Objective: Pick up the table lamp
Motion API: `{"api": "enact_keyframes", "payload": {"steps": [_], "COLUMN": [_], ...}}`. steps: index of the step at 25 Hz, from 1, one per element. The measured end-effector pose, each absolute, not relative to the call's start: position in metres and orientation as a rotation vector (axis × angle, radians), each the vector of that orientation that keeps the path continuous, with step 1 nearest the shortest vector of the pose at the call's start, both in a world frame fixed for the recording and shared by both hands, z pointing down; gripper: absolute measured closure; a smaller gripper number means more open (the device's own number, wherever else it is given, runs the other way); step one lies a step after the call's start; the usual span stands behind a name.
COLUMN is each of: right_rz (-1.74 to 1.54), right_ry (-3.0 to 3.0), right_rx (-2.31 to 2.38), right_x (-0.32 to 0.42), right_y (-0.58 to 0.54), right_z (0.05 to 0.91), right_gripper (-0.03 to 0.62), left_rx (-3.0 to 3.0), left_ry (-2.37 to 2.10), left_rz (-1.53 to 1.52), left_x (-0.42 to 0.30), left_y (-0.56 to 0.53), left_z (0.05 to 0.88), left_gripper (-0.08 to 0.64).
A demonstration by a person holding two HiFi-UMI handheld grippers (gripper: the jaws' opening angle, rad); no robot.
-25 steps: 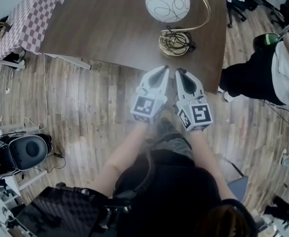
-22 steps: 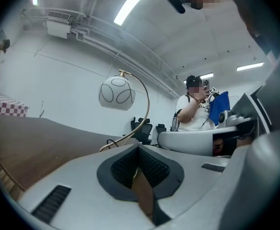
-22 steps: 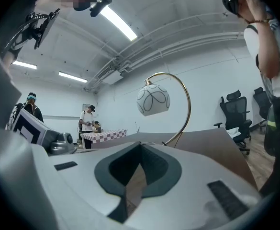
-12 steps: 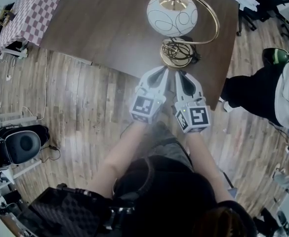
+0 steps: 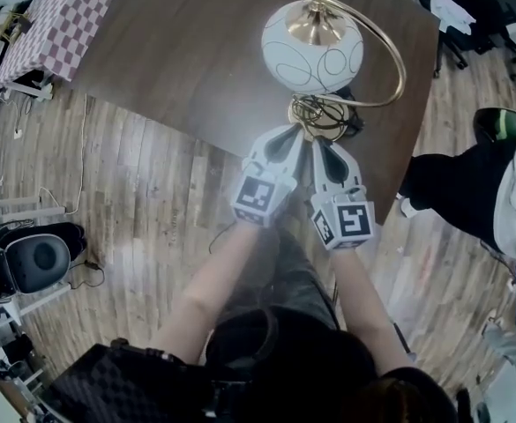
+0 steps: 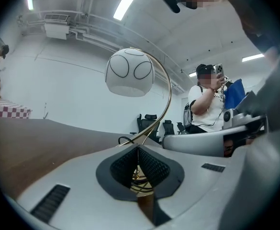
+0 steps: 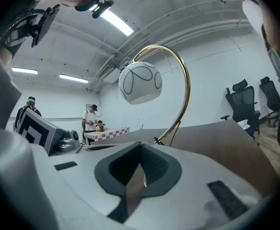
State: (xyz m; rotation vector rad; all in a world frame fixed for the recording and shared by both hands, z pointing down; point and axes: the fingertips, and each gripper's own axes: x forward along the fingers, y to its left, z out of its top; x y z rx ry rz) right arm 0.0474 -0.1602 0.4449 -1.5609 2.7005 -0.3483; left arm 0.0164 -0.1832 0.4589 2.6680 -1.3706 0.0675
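Now: I have both jaws pressed together, empty. The left gripper (image 5: pixel 284 137) and right gripper (image 5: pixel 322 144) sit side by side over the near edge of the dark brown wooden table (image 5: pixel 178 51), pointed at the white-globed, gold-arched table lamp (image 5: pixel 312 47) just beyond them. I judge they are low so as to reach its base and stem.

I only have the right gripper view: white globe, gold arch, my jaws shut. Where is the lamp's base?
Observer: Head view shows the gold base just ahead of both gripper tips, close to the near edge of the table.
Operator: Anything on it?
Observer: A black cord lies coiled on and beside it.
Operator: And my other hand?
Observer: The left gripper is right alongside the right gripper, its jaws shut with nothing between them.
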Motion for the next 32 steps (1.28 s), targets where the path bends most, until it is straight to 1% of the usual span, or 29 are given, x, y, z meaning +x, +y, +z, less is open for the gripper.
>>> {"api": "enact_keyframes", "payload": {"steps": [1,3,5,10,12,17,25,32], "right_rz": [-0.349,-0.357,-0.370,-0.395,-0.405,-0.393,-0.396,-0.440], "right_ry": [2.701,2.701,2.698,2.693,2.691,2.692,2.692,2.677], "right_rx": [-1.565,-1.576,-1.583,-1.611,-1.626,-1.642,-1.631,-1.655], "right_x": [0.047,0.048,0.050,0.054,0.054,0.054,0.050,0.056], "right_y": [-0.164,-0.169,-0.171,-0.174,-0.177,-0.183,-0.183,-0.181], "right_z": [0.446,0.450,0.454,0.468,0.471,0.470,0.476,0.484], "right_gripper": [0.589,0.589,0.589,0.589,0.589,0.589,0.589,0.589], "left_rx": [2.674,2.673,2.673,2.675,2.666,2.640,2.664,2.674], "left_ry": [-1.371,-1.373,-1.378,-1.396,-1.403,-1.419,-1.424,-1.427], "left_rz": [0.071,0.078,0.097,0.118,0.126,0.153,0.221,0.212], "left_x": [0.016,0.015,0.015,0.011,0.007,0.002,0.011,0.018], "left_y": [-0.189,-0.200,-0.209,-0.227,-0.235,-0.249,-0.266,-0.280], "left_z": [0.460,0.464,0.470,0.485,0.490,0.501,0.516,0.515], "left_gripper": [0.554,0.530,0.526,0.455,0.453,0.420,0.420,0.420]}}
